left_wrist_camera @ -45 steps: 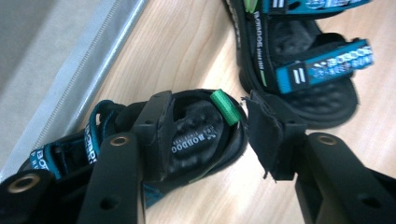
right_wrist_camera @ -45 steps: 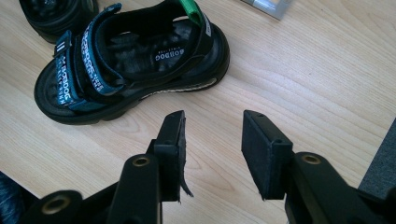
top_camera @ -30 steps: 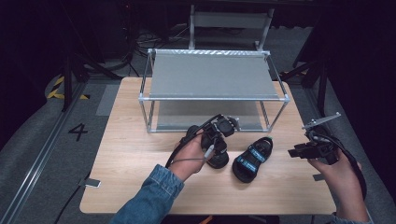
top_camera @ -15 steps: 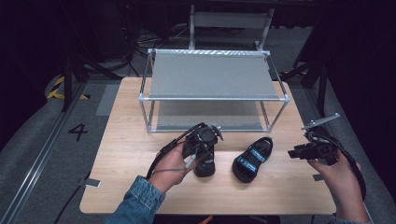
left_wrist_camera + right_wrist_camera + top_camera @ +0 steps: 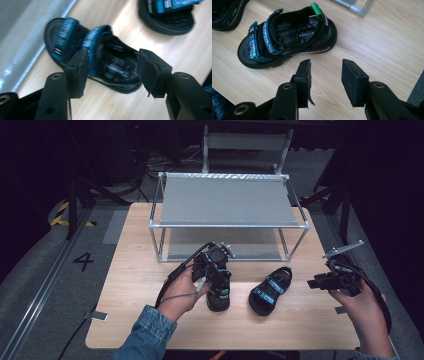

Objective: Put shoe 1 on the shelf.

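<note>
While the left gripper (image 5: pixel 220 270) hangs just over the left sandal (image 5: pixel 218 292), its jaws stand wide apart with nothing between them; in the left gripper view they straddle the shoe's middle, one pad near the blue instep strap (image 5: pixel 93 42), the other past the far edge of the sole. This sandal (image 5: pixel 100 60) lies flat on the wooden table (image 5: pixel 135 285), just in front of the metal rack (image 5: pixel 230 225). It looks light, with a thick, fairly stiff rubber sole and soft webbing straps that would likely fold under a pinch. My judgement is that the firmest hold is across the sole's sides at mid-length, or on the padded heel part; a strap alone would let the shoe swing.

Behind it, the rack's two grey shelves (image 5: pixel 225 200) appear bare, though the lower one is partly hidden by the top shelf, so I cannot be sure of its back.

Further right, the second sandal (image 5: pixel 270 290) rests on the table near the first but apart from it, its green heel tab (image 5: pixel 316 9) pointing toward the rack's corner.

At the far right, the right gripper (image 5: pixel 320 282) is held off beside that sandal, touching nothing; the right gripper view shows its jaws moderately open over bare wood.
</note>
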`<move>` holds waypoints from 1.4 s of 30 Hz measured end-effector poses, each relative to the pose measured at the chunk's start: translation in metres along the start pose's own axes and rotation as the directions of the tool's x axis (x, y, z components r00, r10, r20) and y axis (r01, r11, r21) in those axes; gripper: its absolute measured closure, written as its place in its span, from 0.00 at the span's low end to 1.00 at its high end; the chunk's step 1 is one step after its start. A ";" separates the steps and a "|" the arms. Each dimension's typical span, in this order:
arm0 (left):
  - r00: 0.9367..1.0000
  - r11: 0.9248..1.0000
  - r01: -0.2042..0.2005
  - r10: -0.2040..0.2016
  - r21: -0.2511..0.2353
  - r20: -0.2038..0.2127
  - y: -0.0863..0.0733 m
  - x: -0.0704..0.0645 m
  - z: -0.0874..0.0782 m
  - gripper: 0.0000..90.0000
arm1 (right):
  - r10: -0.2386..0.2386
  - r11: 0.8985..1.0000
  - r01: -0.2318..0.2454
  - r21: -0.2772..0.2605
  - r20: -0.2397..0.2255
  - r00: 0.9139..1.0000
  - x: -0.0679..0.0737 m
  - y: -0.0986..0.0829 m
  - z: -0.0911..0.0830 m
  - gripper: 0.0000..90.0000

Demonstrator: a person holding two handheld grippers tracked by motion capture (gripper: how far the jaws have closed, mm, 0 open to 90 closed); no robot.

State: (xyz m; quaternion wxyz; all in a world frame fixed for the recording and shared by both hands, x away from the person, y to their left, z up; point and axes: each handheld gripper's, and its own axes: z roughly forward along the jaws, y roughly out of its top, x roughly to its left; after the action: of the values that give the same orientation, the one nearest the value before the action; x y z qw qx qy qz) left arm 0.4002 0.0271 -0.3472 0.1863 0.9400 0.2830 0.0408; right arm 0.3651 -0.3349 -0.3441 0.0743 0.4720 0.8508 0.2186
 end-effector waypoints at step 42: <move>0.998 0.996 -0.059 0.058 0.072 0.018 0.011 0.006 -0.006 0.78 | 0.027 0.999 -0.027 -0.024 -0.023 0.999 -0.011 -0.005 -0.008 0.67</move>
State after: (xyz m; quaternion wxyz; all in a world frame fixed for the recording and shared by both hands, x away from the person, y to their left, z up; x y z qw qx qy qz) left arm 0.4100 0.0239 -0.3372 0.1531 0.9543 0.2550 0.0287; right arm 0.3643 -0.3487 -0.3396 0.0675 0.4801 0.8424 0.2351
